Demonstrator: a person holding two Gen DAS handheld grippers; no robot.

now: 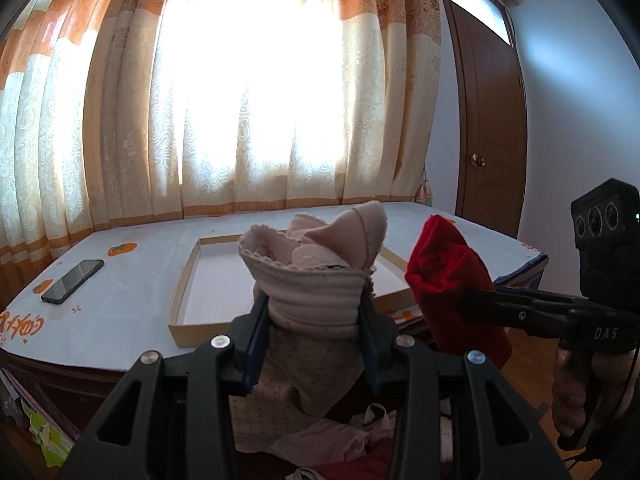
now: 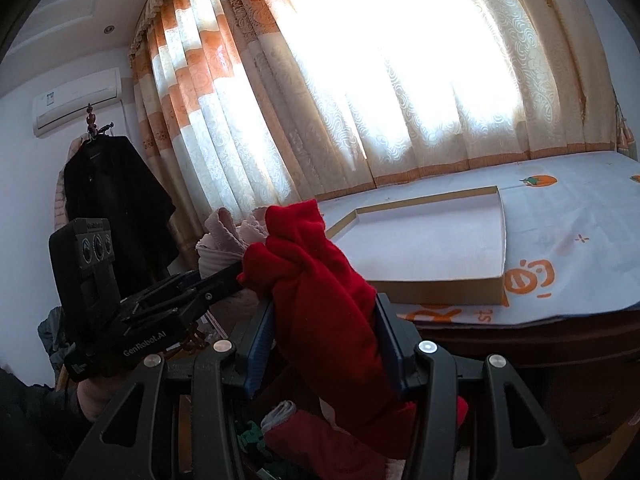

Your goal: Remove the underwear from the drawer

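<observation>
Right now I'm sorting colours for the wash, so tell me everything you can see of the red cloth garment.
The red cloth garment looks soft, matte and plain, with no print visible. It is bunched into a crumpled upright bundle, clamped between the right gripper's blue-padded fingers, its top poking above them and its tail hanging below. It is held in the air in front of the shallow cardboard tray, beside the left gripper's pink bundle.

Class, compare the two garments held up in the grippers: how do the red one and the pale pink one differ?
The red garment is plain, deep red; the pale pink garment is beige-pink with scalloped trim. The right gripper clamps the red one, the left gripper the pink one. Both are bunched, lifted before the shallow box.
</observation>
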